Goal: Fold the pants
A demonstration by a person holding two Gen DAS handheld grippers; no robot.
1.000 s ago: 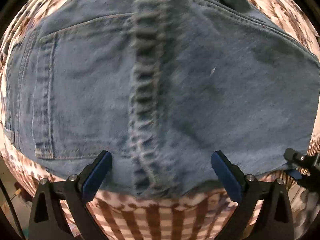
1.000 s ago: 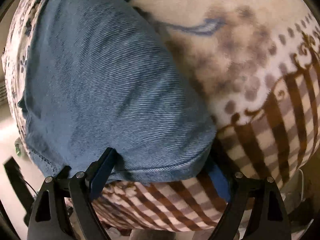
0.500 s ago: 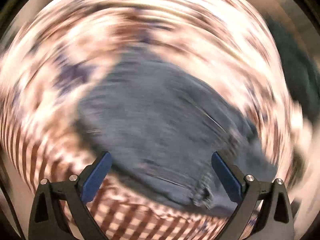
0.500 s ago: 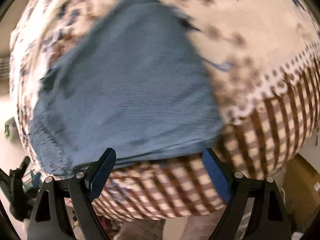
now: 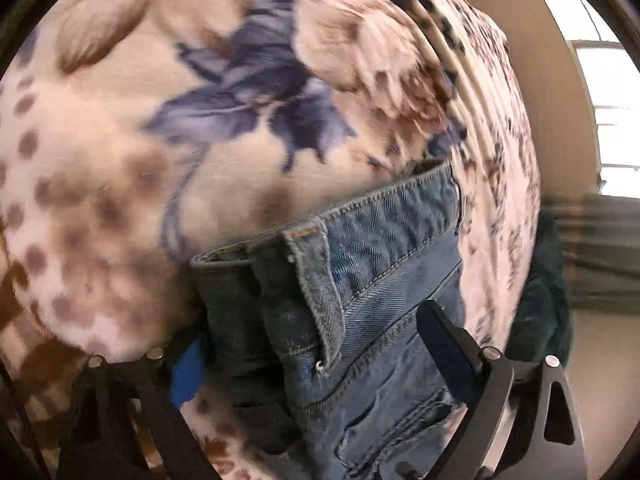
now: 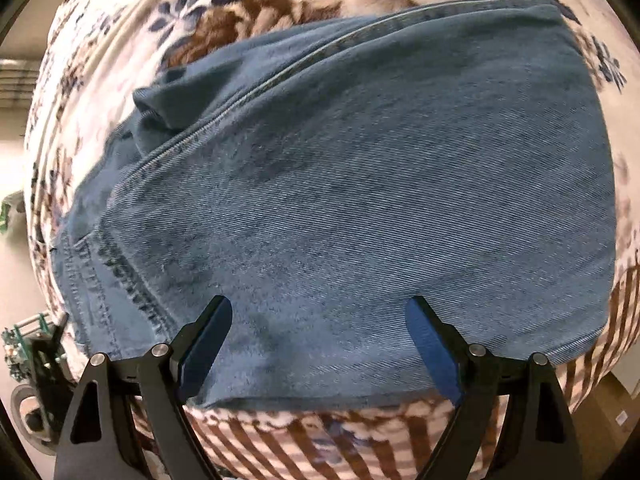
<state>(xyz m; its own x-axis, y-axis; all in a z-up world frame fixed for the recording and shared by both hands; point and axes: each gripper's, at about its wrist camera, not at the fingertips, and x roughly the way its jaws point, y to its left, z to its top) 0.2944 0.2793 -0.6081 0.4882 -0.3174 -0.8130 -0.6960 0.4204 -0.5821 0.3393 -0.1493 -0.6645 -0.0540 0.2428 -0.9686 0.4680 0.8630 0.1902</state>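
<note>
Blue-padded jaws of the left gripper [image 5: 308, 356] stand apart and have just been closing a little. The waistband end of the pants [image 5: 360, 280] lies between them, and whether either pad presses on the cloth cannot be told from this view. The left pad sits beside the dark folded edge of the denim; the right pad lies over the fabric near a belt loop [image 5: 320, 292] and a rivet.

The right gripper [image 6: 320, 344] is spread wide above the same pants [image 6: 340, 184], its pads over the cloth without clamping it. In this view the denim lies folded and flat, with a long side seam running diagonally and a stitched hem at the lower left.

The pants rest on a floral blanket [image 5: 160, 140] with a brown striped border [image 6: 360, 444]. No containers are in view.
</note>
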